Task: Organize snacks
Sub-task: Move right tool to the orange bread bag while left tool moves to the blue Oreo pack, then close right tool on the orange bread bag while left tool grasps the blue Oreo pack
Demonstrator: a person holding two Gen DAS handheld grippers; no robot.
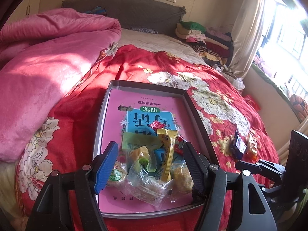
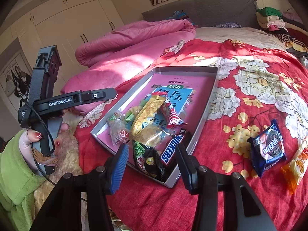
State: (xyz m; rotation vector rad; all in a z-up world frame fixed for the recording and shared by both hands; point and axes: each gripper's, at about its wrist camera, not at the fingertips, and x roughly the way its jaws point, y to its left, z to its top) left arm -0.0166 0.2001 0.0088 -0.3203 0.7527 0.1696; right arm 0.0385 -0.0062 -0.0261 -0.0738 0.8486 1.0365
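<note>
A shallow grey box (image 1: 200, 115) (image 2: 208, 107) with a pink book cover as its floor lies on the red flowered bedspread. Several wrapped snacks are piled in its near end: a yellow packet (image 1: 167, 154) (image 2: 148, 111), a Snickers bar (image 2: 171, 150), a red-and-white candy (image 2: 172, 116). My left gripper (image 1: 151, 167) is open above this pile, holding nothing. My right gripper (image 2: 152, 165) is open over the box's near corner, empty. A blue Oreo pack (image 2: 268, 148) (image 1: 239, 146) and an orange snack bag (image 2: 297, 165) lie on the bedspread right of the box.
A pink quilt (image 1: 44, 73) is heaped on the bed's left. Folded clothes (image 1: 200, 36) are stacked at the far right by the grey headboard (image 2: 202, 9). A window and curtain (image 1: 248, 28) stand to the right. White wardrobes (image 2: 73, 23) line the left wall.
</note>
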